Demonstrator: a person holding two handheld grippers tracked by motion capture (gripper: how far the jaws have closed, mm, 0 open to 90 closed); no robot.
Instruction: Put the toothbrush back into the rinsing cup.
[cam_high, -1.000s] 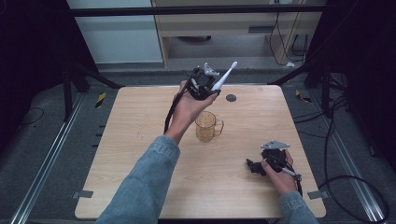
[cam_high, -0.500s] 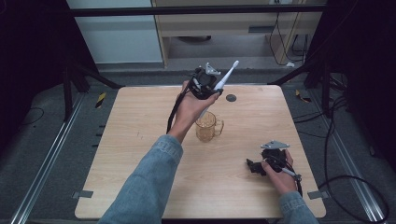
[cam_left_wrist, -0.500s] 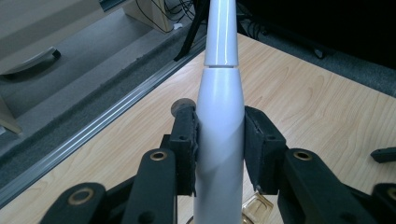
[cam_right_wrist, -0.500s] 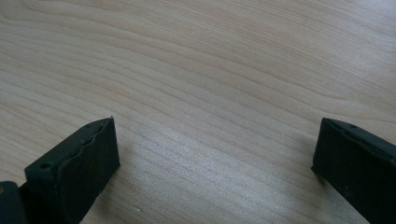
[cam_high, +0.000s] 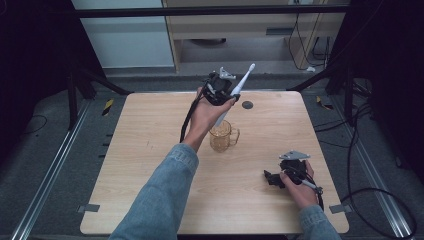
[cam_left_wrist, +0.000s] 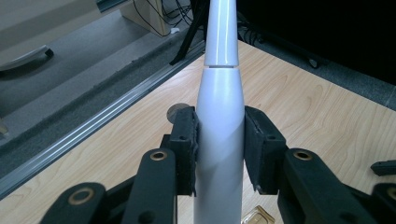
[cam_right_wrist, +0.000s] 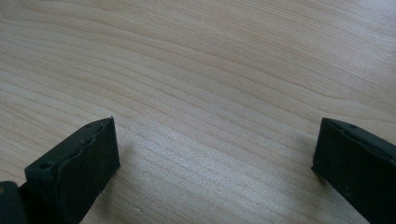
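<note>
The table (cam_high: 150, 150) has a light wooden top with a clear grain, and it stands on a grey floor (cam_high: 50, 165). A metal rail (cam_high: 47, 175) runs along the floor at the left of the table. Behind the table there is a pale cabinet (cam_high: 225, 25), and black cables (cam_high: 370, 165) lie on the floor at the right. A small dark round disc (cam_high: 247, 105) sits in the table top near the far edge.

The left gripper (cam_high: 220, 90) is held up over the far middle part of the table. Its jaws are closed on the thick body of a white toothbrush (cam_high: 240, 87); in the left gripper view the two pads (cam_left_wrist: 187, 149) press on both sides of the handle (cam_left_wrist: 219, 140). The long axis of the toothbrush is tilted: the thin end points up, away from the person and to the right, and the thick end points down toward a glass mug (cam_high: 222, 137). The lower end is just above the mug; I cannot tell if it touches it. The mug stands upright near the middle of the table, with its handle to the right.

The right gripper (cam_high: 272, 177) rests low at the near right part of the table, well apart from the mug. Its jaws are wide apart, with only bare wood between them.
</note>
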